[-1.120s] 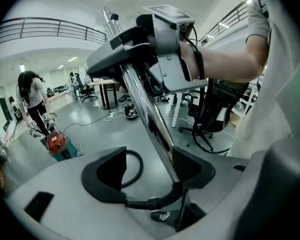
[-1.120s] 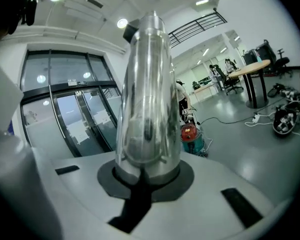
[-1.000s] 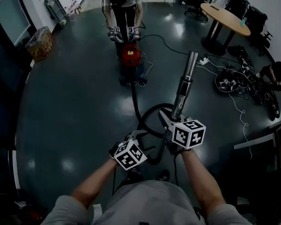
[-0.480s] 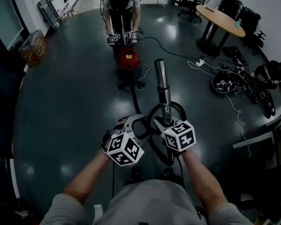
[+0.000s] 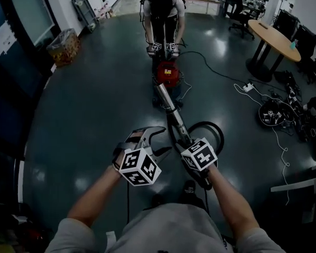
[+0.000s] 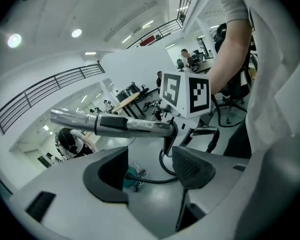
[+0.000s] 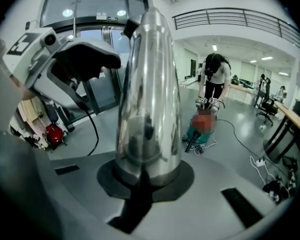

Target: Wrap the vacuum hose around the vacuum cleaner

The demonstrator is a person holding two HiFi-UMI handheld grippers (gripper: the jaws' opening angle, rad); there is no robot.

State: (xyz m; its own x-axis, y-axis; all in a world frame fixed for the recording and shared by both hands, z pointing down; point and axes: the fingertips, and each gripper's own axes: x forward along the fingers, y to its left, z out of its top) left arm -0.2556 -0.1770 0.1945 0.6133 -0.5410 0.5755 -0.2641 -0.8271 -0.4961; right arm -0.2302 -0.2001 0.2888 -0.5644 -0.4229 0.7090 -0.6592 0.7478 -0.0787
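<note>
Head view: wand clamped, hose slack

Clenched on the shiny metal wand [image 5: 167,103], the right tongs [image 5: 183,140] aim it away toward the red vacuum cleaner [image 5: 168,74]. A black hose [image 5: 221,135] loops on the floor just right of them. The left tongs [image 5: 158,140] gape empty, just left of the wand.

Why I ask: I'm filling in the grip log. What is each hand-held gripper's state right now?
Left hand-held gripper: open, holding nothing.
Right hand-held gripper: closed on the metal vacuum wand.
</note>
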